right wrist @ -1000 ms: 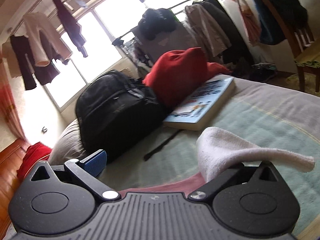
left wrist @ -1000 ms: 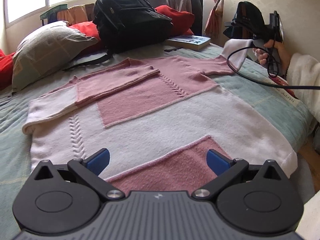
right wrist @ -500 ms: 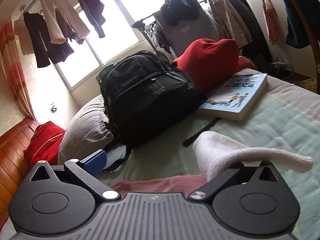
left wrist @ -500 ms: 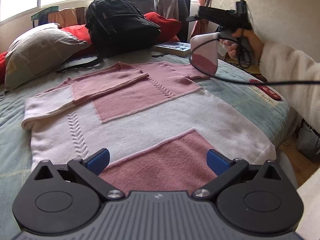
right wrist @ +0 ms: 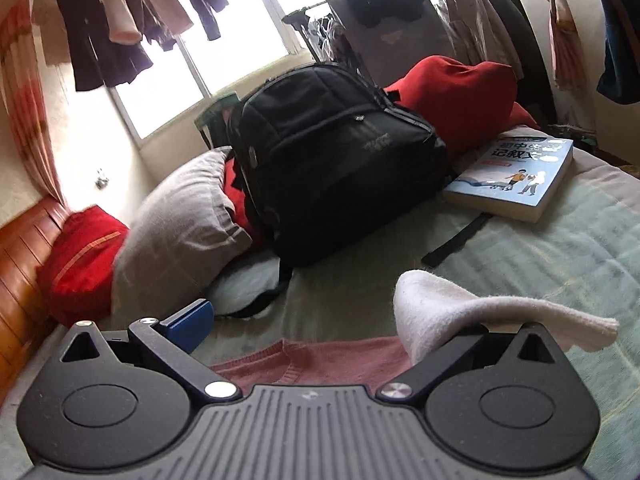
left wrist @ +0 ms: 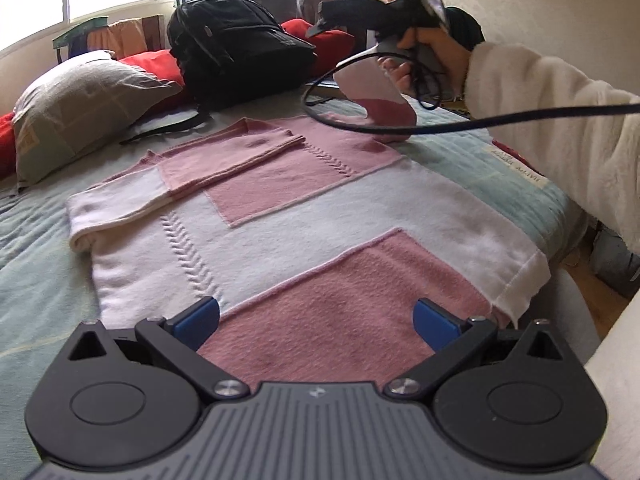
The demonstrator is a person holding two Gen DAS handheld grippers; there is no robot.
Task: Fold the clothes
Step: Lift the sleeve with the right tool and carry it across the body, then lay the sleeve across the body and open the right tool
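From my left wrist: one knitted sweater [left wrist: 304, 216] — pink and white blocks, soft and fuzzy — lies flat on the bed [left wrist: 36, 248], one sleeve folded across its chest. My left jaws [left wrist: 316, 320] are spread wide over its hem, holding nothing.

From my right wrist: my right jaws [right wrist: 320, 328] look spread — the white cuff [right wrist: 460, 316] drapes over one finger.

Bed [left wrist: 500, 168] with pale green quilted cover. Pink-and-white knit sweater [left wrist: 304, 216] lies flat across the middle, hem at the near edge, one sleeve folded over the chest. Toward the far edge: black backpack [right wrist: 336, 156], a strap trailing onto the cover; grey pillow [right wrist: 180, 224] beside it; red cushions [right wrist: 456, 96] behind. Blue-covered book [right wrist: 516, 180] flat near the far right corner.
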